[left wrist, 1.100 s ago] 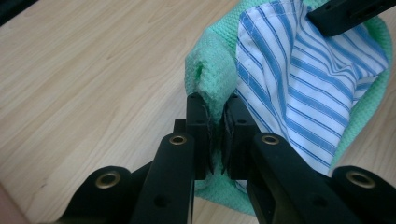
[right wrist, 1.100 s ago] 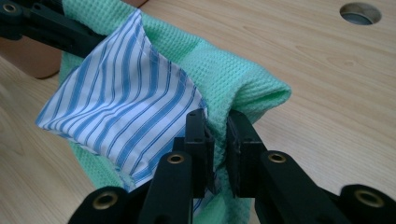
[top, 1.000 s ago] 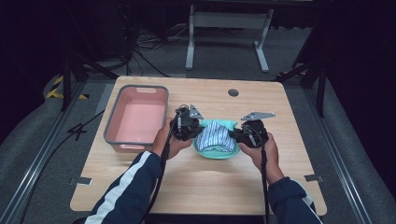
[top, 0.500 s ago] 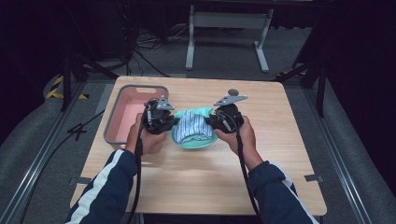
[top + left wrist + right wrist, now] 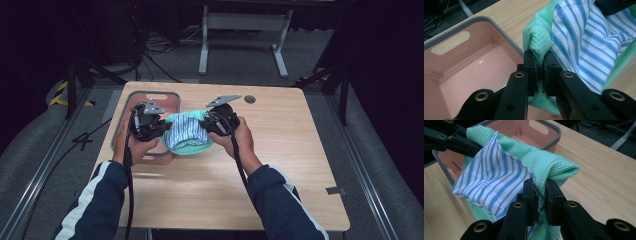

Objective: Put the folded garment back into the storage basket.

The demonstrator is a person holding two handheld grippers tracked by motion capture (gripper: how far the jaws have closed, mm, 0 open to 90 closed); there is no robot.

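Observation:
A green waffle towel (image 5: pixel 192 147) with a blue-and-white striped cloth (image 5: pixel 186 132) lying on it hangs between my two grippers above the table. My left gripper (image 5: pixel 161 128) is shut on the towel's left edge (image 5: pixel 536 47), right beside the pink bin (image 5: pixel 150 100). My right gripper (image 5: pixel 211 124) is shut on the towel's right edge (image 5: pixel 554 167). In the left gripper view the striped cloth (image 5: pixel 586 42) drapes to the right of the jaws, and the bin (image 5: pixel 469 65) lies below on the left. In the right gripper view the striped cloth (image 5: pixel 491 180) sags in the towel's middle, with the bin (image 5: pixel 524 130) behind it.
The wooden table (image 5: pixel 280 165) stretches out to the right and toward the person. A dark round hole (image 5: pixel 250 99) sits near its far edge. Cables trail from both grippers along the person's sleeves. A metal stand (image 5: pixel 245 22) stands on the floor beyond the table.
Both grippers have carried the towel and striped cloth leftward and up, from the table's middle to the bin's right rim. The bundle hangs higher than before.

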